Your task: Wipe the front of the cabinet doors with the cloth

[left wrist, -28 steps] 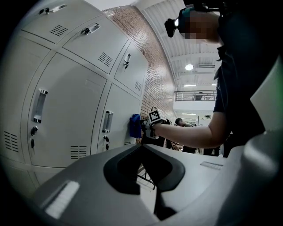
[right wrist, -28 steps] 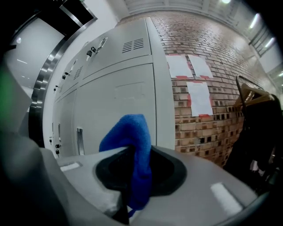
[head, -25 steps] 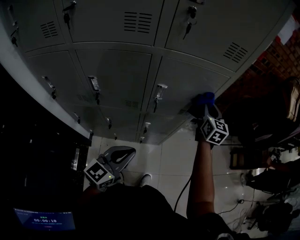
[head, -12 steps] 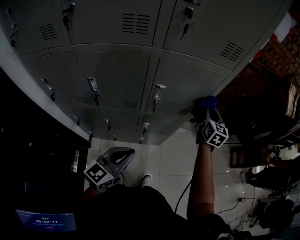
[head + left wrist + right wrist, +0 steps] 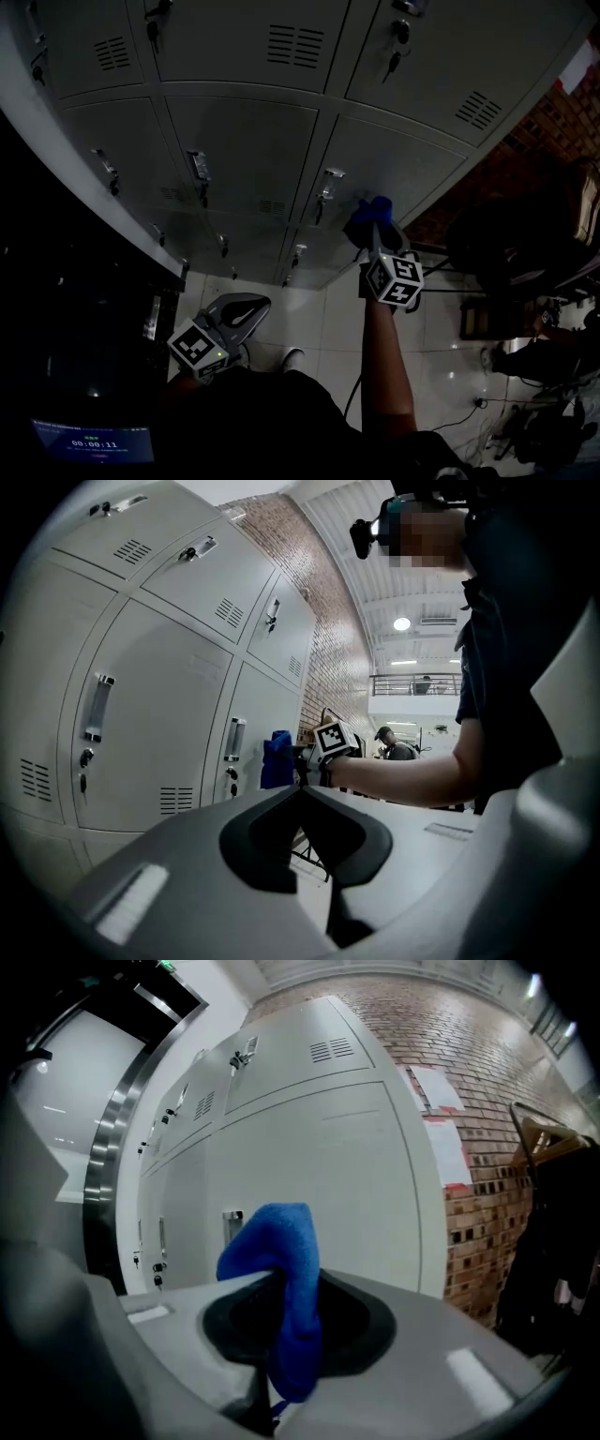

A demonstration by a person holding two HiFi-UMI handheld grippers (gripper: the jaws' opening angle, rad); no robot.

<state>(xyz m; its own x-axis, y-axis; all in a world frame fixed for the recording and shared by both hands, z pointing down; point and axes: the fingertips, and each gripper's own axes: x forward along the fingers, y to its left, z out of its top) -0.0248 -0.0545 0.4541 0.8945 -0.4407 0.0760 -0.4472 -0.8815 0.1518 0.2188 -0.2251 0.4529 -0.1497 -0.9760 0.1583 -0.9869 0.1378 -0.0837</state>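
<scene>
A blue cloth [image 5: 368,217] [image 5: 281,1269] [image 5: 277,758] is pinched in my right gripper [image 5: 373,227] [image 5: 286,1283], which is shut on it. The cloth presses against a grey locker door [image 5: 389,164] [image 5: 319,1176] in the right column, just right of its handle [image 5: 328,184] [image 5: 232,1226]. My left gripper [image 5: 246,306] [image 5: 302,794] hangs low near my body, jaws shut with nothing between them, away from the cabinet.
The grey locker bank [image 5: 234,141] fills the upper head view, with handles and keys on each door. A brick wall [image 5: 506,1101] adjoins the cabinet's right end. A white tiled floor [image 5: 319,319] lies below. A dark chair [image 5: 525,262] and cables stand at the right.
My right gripper has slid the cloth to the left across the locker door, closer to its handle. The left gripper has stayed put.
</scene>
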